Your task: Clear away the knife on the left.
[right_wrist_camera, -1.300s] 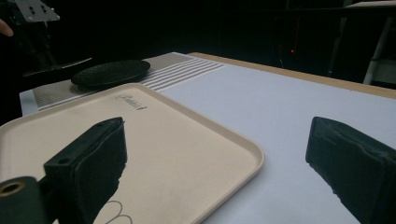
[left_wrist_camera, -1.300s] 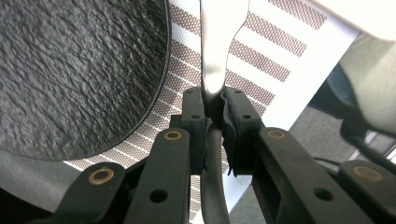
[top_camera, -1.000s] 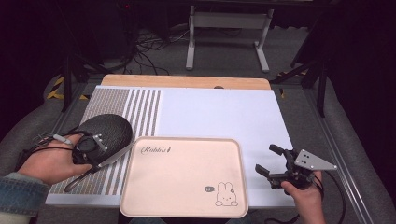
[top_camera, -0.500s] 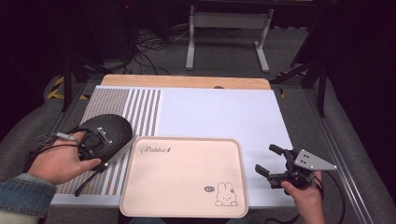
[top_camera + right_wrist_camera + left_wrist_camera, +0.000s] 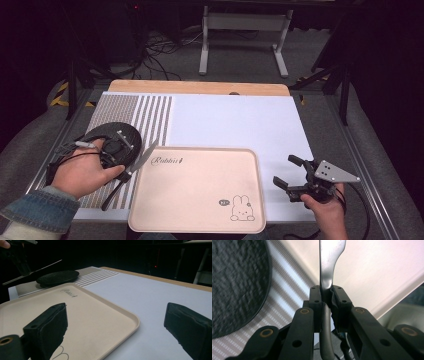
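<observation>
A: Big picture first: the white table mat [image 5: 230,120], and on its near edge the pink tray [image 5: 197,187], bare inside, sitting between the two hands.

B: And the dark round plate [image 5: 111,142] lies just left of that tray, on the striped part of the mat.

A: Now the left gripper [image 5: 116,150]: its jaws are clamped on a knife [image 5: 132,167], and from above the blade points up and right, toward the tray's top-left corner, the black handle trailing back toward the person.

B: So the tray lies to the right of the knife, and the left hand is clearly the nearer one (the likely next move, judging by that, is a short carry rightward).

A: The left gripper view adds what the high view cannot: the metal pinched squarely between the pads, blade reaching out over the tray's rim.

B: And the right gripper [image 5: 295,177]? Jaws spread wide, holding nothing, parked beside the tray's right edge.
</observation>
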Tool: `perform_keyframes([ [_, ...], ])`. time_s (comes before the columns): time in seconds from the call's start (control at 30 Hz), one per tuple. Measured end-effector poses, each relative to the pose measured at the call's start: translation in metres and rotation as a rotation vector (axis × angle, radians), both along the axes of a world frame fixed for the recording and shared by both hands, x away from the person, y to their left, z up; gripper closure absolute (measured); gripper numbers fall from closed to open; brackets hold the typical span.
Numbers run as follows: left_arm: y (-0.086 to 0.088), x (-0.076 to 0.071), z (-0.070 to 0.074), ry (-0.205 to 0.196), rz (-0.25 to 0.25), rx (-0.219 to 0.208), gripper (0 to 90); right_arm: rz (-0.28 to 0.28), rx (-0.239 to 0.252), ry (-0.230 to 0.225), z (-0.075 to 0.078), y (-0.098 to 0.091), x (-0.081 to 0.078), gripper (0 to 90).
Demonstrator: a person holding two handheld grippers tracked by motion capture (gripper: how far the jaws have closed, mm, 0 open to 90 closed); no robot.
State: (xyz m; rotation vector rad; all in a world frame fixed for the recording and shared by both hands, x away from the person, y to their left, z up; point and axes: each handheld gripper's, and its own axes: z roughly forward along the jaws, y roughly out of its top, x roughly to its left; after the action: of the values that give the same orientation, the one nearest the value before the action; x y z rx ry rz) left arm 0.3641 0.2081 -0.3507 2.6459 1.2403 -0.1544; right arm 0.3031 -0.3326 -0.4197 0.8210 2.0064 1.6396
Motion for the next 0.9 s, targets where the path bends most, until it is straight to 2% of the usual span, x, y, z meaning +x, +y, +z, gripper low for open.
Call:
perform_keyframes([
  [0.13, -0.011, 0.000, -0.001, 0.003, -0.001, -0.018, 79.9, 0.001, 0.000, -0.001, 0.000, 0.000, 0.000, 5.7],
  [0.2, -0.016, 0.001, -0.002, -0.001, -0.009, -0.011, 79.9, 0.001, -0.001, -0.001, 0.000, 0.000, 0.000, 5.7],
  [0.3, -0.022, 0.001, -0.006, 0.016, -0.005, -0.025, 79.9, 0.000, -0.001, -0.002, 0.000, 0.000, 0.000, 5.6],
  [0.47, -0.029, 0.002, -0.010, 0.019, -0.011, -0.033, 79.9, -0.001, 0.000, -0.001, 0.000, -0.001, 0.000, 5.6],
  [0.6, -0.040, 0.001, -0.017, 0.042, -0.001, -0.058, 79.8, 0.000, -0.001, -0.001, 0.000, 0.000, 0.000, 5.7],
  [0.7, -0.043, 0.001, -0.020, 0.044, -0.007, -0.062, 79.8, -0.004, -0.002, -0.002, 0.000, -0.001, 0.000, 5.7],
  [0.9, -0.053, 0.001, -0.034, 0.076, -0.009, -0.066, 79.8, -0.006, 0.001, -0.004, 0.001, -0.002, 0.000, 5.7],
])
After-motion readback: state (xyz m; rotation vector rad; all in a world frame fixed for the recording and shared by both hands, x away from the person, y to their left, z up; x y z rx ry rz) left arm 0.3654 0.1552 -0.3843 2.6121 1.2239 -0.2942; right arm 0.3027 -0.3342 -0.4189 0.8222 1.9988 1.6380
